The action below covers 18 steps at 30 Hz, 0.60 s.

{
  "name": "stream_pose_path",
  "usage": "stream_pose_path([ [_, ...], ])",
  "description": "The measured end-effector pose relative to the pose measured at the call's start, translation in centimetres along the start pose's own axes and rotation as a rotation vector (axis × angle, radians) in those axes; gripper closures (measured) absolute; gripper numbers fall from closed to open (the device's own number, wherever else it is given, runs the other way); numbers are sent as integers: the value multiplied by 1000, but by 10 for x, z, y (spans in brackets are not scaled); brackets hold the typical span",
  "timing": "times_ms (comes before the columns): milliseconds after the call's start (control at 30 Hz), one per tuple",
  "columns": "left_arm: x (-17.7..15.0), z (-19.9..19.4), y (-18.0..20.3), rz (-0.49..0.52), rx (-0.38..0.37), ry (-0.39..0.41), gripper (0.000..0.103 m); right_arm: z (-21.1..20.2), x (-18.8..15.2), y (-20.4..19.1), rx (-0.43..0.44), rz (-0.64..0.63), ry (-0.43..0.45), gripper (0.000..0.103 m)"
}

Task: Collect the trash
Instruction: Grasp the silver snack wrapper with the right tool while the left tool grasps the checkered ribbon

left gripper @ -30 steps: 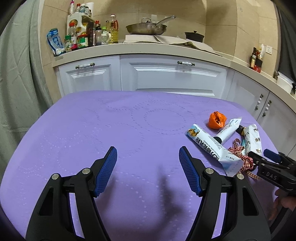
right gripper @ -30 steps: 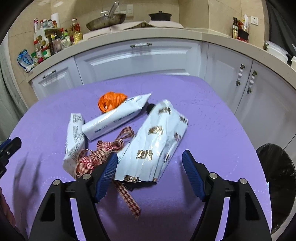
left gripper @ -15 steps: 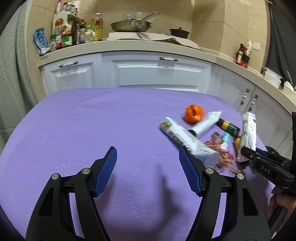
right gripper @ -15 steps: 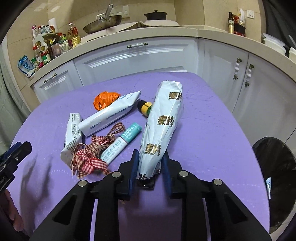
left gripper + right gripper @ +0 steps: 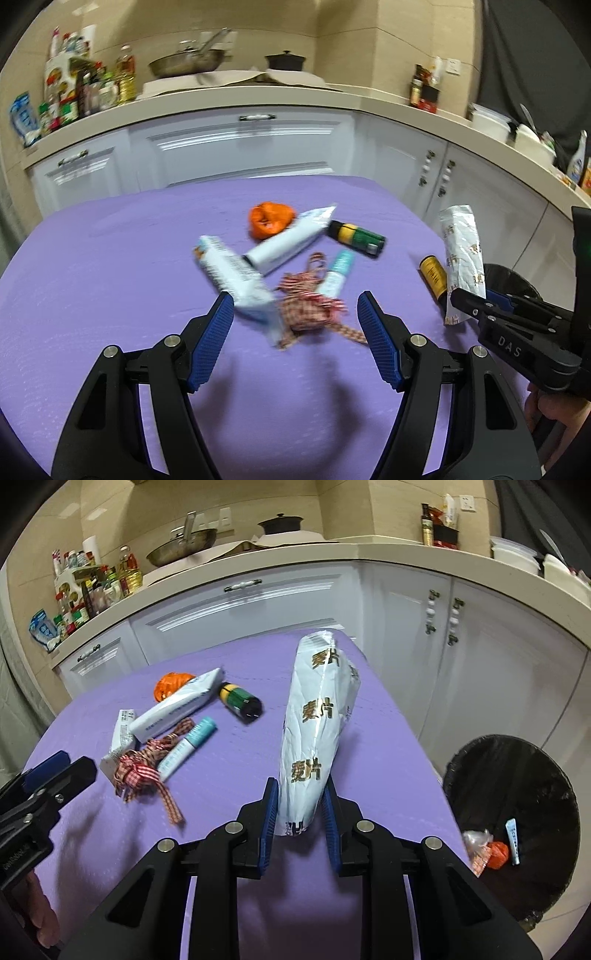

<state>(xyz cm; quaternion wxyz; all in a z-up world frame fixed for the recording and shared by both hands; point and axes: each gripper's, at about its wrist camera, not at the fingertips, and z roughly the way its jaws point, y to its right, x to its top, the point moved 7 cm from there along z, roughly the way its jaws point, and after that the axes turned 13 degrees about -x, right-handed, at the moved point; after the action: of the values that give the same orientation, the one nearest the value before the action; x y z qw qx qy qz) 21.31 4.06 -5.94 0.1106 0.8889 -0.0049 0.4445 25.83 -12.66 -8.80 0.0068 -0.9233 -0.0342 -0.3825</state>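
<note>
Right claw (image 5: 298, 814) has its blue pads clamped on the bottom end of a white foil snack bag (image 5: 319, 716) with gold lettering. The bag sticks up and away from the claw, lifted clear of the purple desk (image 5: 229, 782). From the left wrist view you can see the same bag (image 5: 463, 254) standing out of the right claw at the far right, over the edge of the desk.

Left claw (image 5: 295, 341) is spread wide with nothing between the pads, hanging over the desk (image 5: 110, 258) just short of the rest of the pile.

What's lying on the desk:
- a red-and-white checked ribbon (image 5: 310, 310) bunched up, closest to the left claw
- a white carton (image 5: 232, 275), long and flattened, touching the ribbon on its left side
- a white tube (image 5: 291, 240) lying across the far end of the carton
- a crumpled orange wrapper (image 5: 271, 219) right behind the tube
- a small teal-capped tube (image 5: 338, 275) beside the ribbon
- a green and yellow battery (image 5: 356, 238) on its side past the teal one
- a yellow battery (image 5: 434, 275) near the right edge of the desk, just beside the held bag in this view

On the floor, down to the right of the desk, there's a round bin with a black liner (image 5: 517, 812), and it has some bits in it, including something orange and a small light blue piece. The left wrist picture is a little blurry around the pile, so I can't read any labels there.
</note>
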Motion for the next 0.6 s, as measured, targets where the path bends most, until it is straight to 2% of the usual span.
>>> stream_pose_path([
  [133,1,19,14,15,-1,-21,38,0,-4,13,3,14,-4,79],
  [200,1,28,17,21,5,-37,44,1,-6,19,5,22,-5,79],
  [433,-6,44,12,2,40,-84,46,5,-10,27,22,33,-14,79],
  [500,-8,46,12,3,44,-92,50,6,-10,26,27,31,-17,79],
  [600,-9,49,11,0,48,-101,52,7,-9,24,33,24,-18,79],
])
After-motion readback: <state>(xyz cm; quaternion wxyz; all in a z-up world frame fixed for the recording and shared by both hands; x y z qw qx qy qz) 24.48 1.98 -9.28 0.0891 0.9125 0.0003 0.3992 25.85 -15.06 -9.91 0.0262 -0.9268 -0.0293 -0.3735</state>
